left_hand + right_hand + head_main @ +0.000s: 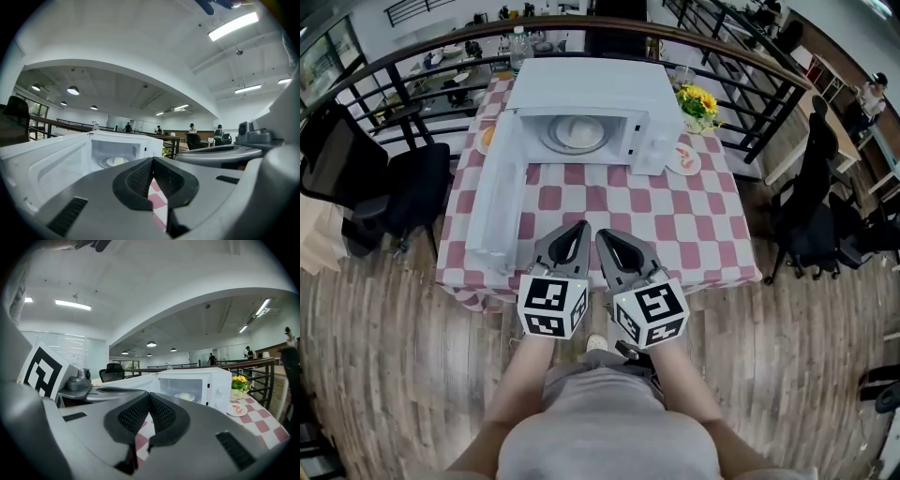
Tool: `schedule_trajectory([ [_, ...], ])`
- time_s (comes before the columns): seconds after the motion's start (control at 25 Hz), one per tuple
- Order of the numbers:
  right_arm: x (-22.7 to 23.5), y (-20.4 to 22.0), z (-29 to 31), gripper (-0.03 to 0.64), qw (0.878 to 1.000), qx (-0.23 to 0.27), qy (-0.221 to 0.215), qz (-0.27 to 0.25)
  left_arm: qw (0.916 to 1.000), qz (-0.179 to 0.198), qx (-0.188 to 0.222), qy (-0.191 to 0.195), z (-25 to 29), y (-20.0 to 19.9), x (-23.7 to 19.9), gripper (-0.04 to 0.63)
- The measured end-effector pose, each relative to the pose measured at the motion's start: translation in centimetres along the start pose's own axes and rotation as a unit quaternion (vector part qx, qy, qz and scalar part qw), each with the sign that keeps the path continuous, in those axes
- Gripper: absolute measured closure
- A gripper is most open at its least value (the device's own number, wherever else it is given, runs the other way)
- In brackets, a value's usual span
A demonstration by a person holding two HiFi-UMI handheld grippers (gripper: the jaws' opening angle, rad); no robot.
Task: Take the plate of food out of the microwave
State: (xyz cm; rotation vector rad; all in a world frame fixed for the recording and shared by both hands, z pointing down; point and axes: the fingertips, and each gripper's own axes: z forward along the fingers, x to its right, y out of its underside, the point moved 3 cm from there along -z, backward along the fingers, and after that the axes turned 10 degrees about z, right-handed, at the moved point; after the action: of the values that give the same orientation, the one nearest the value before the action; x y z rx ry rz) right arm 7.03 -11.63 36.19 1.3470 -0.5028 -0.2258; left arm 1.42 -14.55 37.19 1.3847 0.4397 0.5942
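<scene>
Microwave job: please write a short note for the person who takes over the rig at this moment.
Left gripper: jaws shut, empty.
Right gripper: jaws shut, empty.
Both hover side by side above the near side of the table, pointing at the microwave.
Done: the door is open.
The plate of food sits inside, untouched.
Left: open the jaws, reach in, grip the plate, bring it out.
</scene>
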Motion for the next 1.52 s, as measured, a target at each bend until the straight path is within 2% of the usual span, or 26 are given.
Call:
schedule_trajectory([
  [0.6, 6.9, -0.3, 4.6, 0.592, 0.999, -0.015, 0.011, 0.046, 0.9995, -0.011, -0.01, -0.028, 6.3, 0.7, -2.3, 0.594],
  [1.32, 12.1, -0.1, 12.7, 0.586, 0.994, -0.042, 0.021, 0.101, 0.9989, -0.019, -0.019, -0.038, 13.5, 1.2, -8.2, 0.594],
  [1.36, 12.3, -0.1, 13.1, 0.549, 0.993, -0.044, 0.018, 0.106, 0.9989, -0.018, -0.019, -0.038, 13.9, 1.2, -8.5, 0.594],
  [1.4, 12.5, -0.1, 13.6, 0.475, 0.993, -0.047, 0.015, 0.11, 0.9989, -0.018, -0.02, -0.039, 14.2, 1.2, -8.8, 0.594],
  [1.52, 13.1, 0.2, 14.8, 0.437, 0.991, -0.056, 0.014, 0.124, 0.9986, -0.019, -0.022, -0.044, 14.9, 1.2, -9.7, 0.594],
])
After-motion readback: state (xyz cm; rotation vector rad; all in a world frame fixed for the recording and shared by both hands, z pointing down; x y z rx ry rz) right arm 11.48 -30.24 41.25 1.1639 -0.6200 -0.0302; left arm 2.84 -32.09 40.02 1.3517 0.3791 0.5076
